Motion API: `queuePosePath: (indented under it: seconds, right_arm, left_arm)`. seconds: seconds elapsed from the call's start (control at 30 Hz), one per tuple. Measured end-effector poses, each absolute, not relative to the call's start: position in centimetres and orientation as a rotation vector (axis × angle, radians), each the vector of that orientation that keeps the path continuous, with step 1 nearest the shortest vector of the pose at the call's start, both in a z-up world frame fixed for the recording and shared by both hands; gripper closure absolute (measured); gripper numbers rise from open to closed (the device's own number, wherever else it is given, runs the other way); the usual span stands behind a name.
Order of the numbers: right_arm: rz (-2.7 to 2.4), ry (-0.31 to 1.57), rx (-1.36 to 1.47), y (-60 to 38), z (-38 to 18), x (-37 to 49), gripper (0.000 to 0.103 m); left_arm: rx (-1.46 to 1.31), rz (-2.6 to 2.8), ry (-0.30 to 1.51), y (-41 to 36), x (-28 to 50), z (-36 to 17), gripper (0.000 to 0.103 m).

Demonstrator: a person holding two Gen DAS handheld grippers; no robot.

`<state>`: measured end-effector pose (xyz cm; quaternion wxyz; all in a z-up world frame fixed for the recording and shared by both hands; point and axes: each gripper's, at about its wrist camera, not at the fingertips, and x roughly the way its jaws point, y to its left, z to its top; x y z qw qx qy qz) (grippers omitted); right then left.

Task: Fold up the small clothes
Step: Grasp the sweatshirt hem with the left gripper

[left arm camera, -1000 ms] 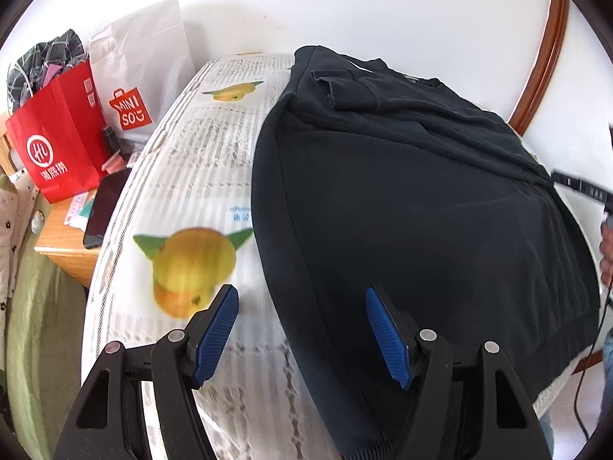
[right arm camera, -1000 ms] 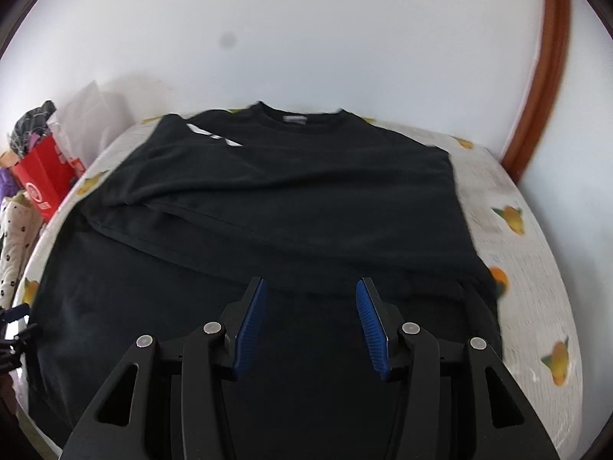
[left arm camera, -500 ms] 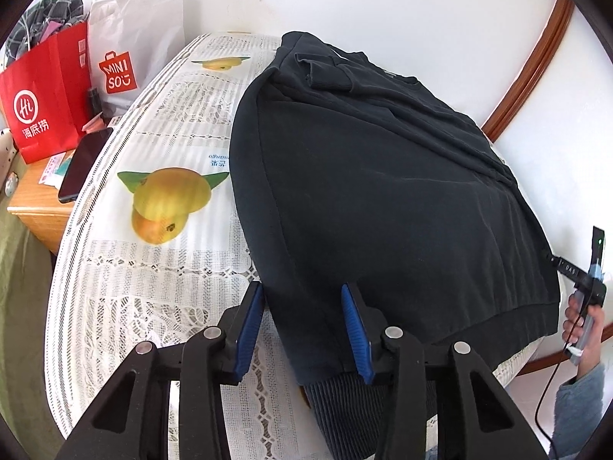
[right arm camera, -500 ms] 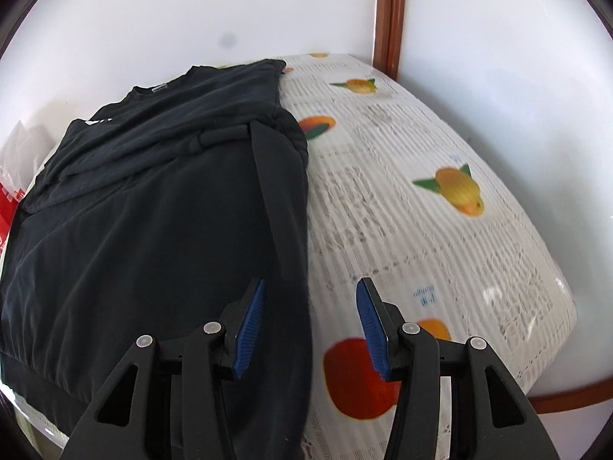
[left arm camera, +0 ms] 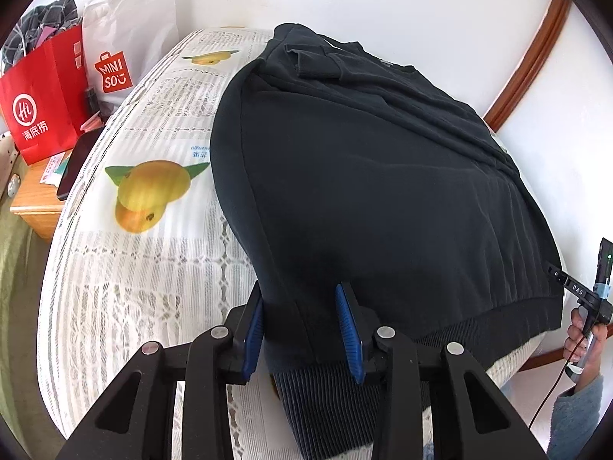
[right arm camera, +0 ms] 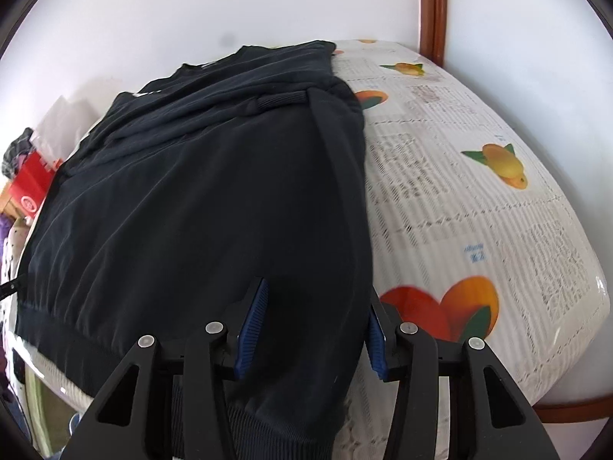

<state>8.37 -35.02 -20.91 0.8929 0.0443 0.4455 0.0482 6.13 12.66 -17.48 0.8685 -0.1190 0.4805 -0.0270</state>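
Observation:
A dark navy sweatshirt [left arm camera: 367, 191] lies flat on a table with a fruit-print cloth [left arm camera: 153, 230], sleeves folded across its upper part. My left gripper [left arm camera: 302, 329] is open, its blue pads straddling the sweatshirt's near left hem corner. In the right wrist view the sweatshirt [right arm camera: 199, 199] fills the left half. My right gripper [right arm camera: 312, 329] is open, its pads straddling the near right hem corner and side edge. The ribbed hem hangs over the table's front edge. The right gripper also shows in the left wrist view [left arm camera: 590, 295], held in a hand.
A red paper bag [left arm camera: 42, 96] and a white MINISO bag [left arm camera: 122, 50] stand on a wooden stand [left arm camera: 34, 207] left of the table, with a phone [left arm camera: 76, 161]. White walls enclose the back. A brown wooden post [right arm camera: 433, 7] stands at the far right corner.
Both grippers have moved in over the sweatshirt's near hem corners. The left jaws narrowed from wide open; the right gripper swung from the middle to the right side.

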Motion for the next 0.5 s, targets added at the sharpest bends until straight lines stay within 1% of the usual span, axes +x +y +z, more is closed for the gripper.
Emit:
queuePosePath:
  seconds: [0.03,0.1,0.13,0.17,0.23,0.27,0.3,0.5]
  right_arm:
    - [0.104,0.917,0.088,-34.8,-21.0,7.9,0.057]
    - [0.096,0.908,0.068,-34.4,-21.0,7.5,0.061]
    - [0.091,0.904,0.056,-34.3,-21.0,7.5,0.072]
    - [0.089,0.900,0.046,-34.3,-21.0,7.6,0.085]
    - [0.098,0.884,0.051,-34.4,-20.8,7.5,0.094]
    - [0.094,0.876,0.062,-34.5,-20.7,7.4,0.096]
    - [0.085,0.869,0.070,-34.7,-20.6,7.3,0.096]
    - [0.078,0.808,0.114,-36.1,-18.5,5.6,0.097]
  left_arm:
    - [-0.242,-0.060,1.005,12.5,5.8,-17.5,0.070]
    - [-0.221,-0.059,1.003,12.1,5.2,-17.5,0.070]
    - [-0.212,-0.054,1.001,12.0,5.0,-17.6,0.072]
    - [-0.204,-0.046,0.998,11.9,4.8,-17.6,0.073]
    - [-0.203,-0.011,0.993,12.0,4.6,-17.6,0.088]
    - [-0.220,-0.005,0.989,12.2,4.4,-17.7,0.089]
    - [-0.230,-0.006,0.985,12.4,4.2,-17.6,0.094]
    - [-0.182,-0.089,0.929,11.3,2.3,-15.2,0.095]
